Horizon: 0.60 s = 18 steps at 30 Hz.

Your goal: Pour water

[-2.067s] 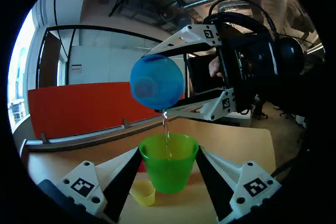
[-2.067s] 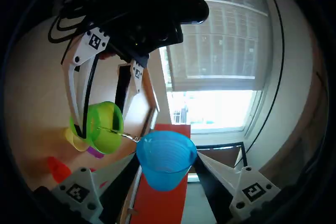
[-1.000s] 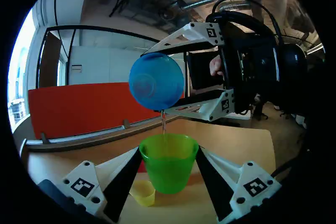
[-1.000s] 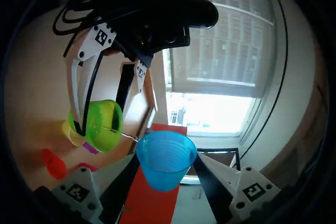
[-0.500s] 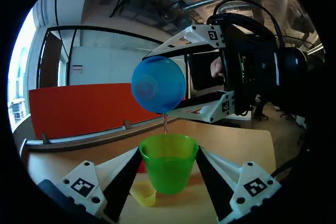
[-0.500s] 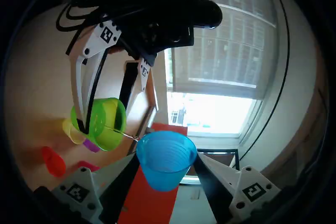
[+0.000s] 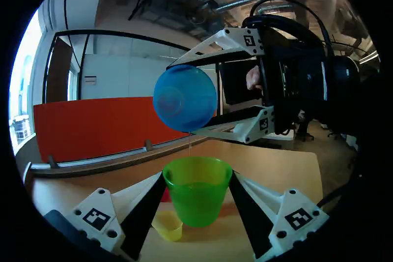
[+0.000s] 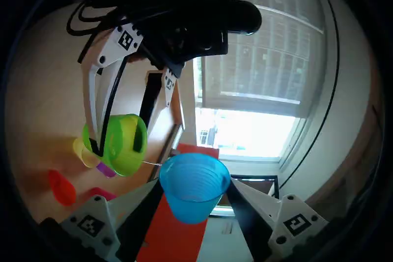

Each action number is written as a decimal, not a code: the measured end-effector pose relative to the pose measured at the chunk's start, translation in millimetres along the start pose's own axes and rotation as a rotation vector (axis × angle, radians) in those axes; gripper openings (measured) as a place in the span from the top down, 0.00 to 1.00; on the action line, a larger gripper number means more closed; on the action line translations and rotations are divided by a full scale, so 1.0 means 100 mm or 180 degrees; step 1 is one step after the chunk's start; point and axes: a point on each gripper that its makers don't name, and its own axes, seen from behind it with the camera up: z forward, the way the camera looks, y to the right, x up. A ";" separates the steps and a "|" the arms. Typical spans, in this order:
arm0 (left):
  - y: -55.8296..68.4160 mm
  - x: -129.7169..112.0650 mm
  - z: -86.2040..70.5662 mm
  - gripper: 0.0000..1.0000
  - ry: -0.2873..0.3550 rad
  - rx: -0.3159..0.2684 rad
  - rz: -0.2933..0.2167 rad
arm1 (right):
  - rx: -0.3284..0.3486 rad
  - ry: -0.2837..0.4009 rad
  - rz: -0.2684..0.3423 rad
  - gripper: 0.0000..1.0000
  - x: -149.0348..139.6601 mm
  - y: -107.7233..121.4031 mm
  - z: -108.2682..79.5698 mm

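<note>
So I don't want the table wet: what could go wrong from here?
The water is a thin trickle from the blue cup, landing near the far rim of the green cup; a small drift of the right gripper could send drips onto the table. Lowering the green cup might also knock the yellow cup beside it.

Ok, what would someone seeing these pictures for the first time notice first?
The blue cup, tipped on its side in the right gripper, high in the left gripper view, with a thin thread of water falling from its rim. Directly below, the green cup stands upright, clamped in the left gripper.
</note>
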 end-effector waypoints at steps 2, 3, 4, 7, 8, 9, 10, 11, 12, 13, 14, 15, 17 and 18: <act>0.00 0.00 0.00 0.13 0.0003 0.0002 -0.0001 | 0.0004 0.0007 0.0000 0.10 0.01 -0.01 0.00; 0.00 0.00 -0.01 0.13 0.0005 0.0003 -0.0001 | 0.0005 0.0009 0.0000 0.10 0.02 -0.01 0.00; 0.00 0.00 -0.01 0.13 0.0004 0.0003 -0.0002 | 0.0001 0.0009 0.0000 0.10 0.02 -0.01 0.00; 0.00 0.00 -0.01 0.13 0.0001 0.0003 0.0001 | -0.0006 0.0012 0.0003 0.10 0.03 0.00 0.01; 0.00 0.00 0.00 0.13 0.0000 0.0003 0.0003 | -0.0007 0.0014 0.0005 0.10 0.03 0.00 0.01; 0.00 0.00 0.00 0.13 0.0000 0.0003 0.0005 | -0.0008 0.0017 0.0007 0.10 0.03 0.00 0.02; 0.00 0.01 0.00 0.13 0.0000 0.0004 0.0006 | -0.0009 0.0018 0.0008 0.10 0.03 0.01 0.02; 0.00 0.01 0.00 0.13 0.0001 0.0004 0.0006 | -0.0010 0.0020 0.0010 0.10 0.03 0.01 0.02; 0.00 0.01 0.00 0.13 0.0002 0.0004 0.0006 | -0.0012 0.0021 0.0012 0.10 0.03 0.02 0.02; 0.00 0.01 0.00 0.13 0.0003 0.0004 0.0004 | -0.0015 0.0023 0.0017 0.10 0.03 0.02 0.02; 0.00 0.01 0.00 0.13 0.0004 0.0004 0.0003 | -0.0019 0.0025 0.0022 0.10 0.03 0.03 0.02; 0.00 0.01 0.00 0.13 0.0005 0.0005 0.0002 | -0.0022 0.0028 0.0032 0.10 0.03 0.03 0.02; -0.01 0.01 0.00 0.13 0.0006 0.0007 0.0003 | -0.0027 0.0037 0.0066 0.10 0.03 0.04 0.02; -0.01 0.01 0.00 0.13 0.0006 0.0008 0.0003 | -0.0029 0.0043 0.0087 0.10 0.03 0.04 0.02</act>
